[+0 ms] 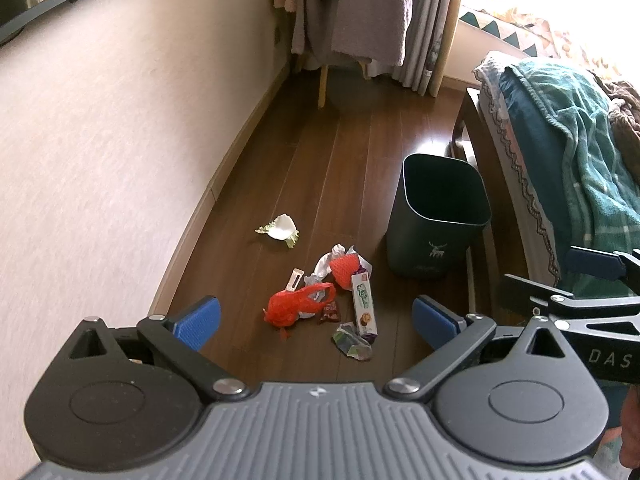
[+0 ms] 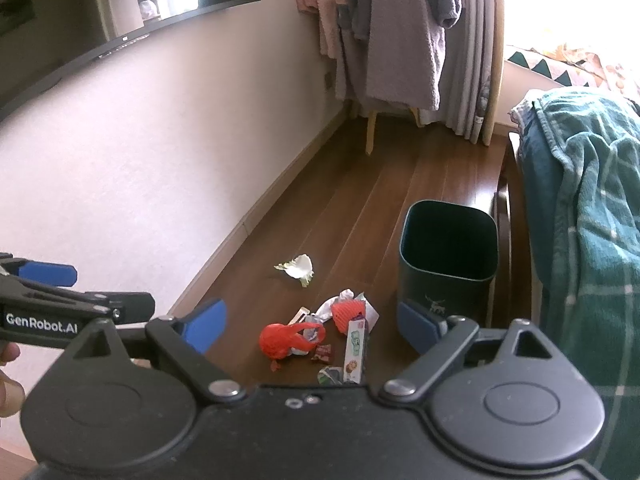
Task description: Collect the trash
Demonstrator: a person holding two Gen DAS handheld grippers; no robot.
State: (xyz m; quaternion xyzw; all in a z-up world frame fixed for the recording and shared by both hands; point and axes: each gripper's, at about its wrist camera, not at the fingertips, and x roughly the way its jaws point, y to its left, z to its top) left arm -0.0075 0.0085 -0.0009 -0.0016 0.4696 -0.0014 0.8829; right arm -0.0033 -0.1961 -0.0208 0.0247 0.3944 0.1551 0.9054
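Both grippers, left [image 1: 316, 322] and right [image 2: 312, 326], hover spread and empty above the floor [image 1: 352, 152], where trash [image 1: 320, 300] lies scattered beside the bin [image 1: 438, 216]; collecting seems unstarted, so next comes lowering onto one piece.

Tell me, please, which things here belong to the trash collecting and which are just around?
Job: dark bin; red net bag; orange net; long carton; cabbage leaf; crumpled wrappers.
Just there: hanging clothes; teal blanket; wall screen.
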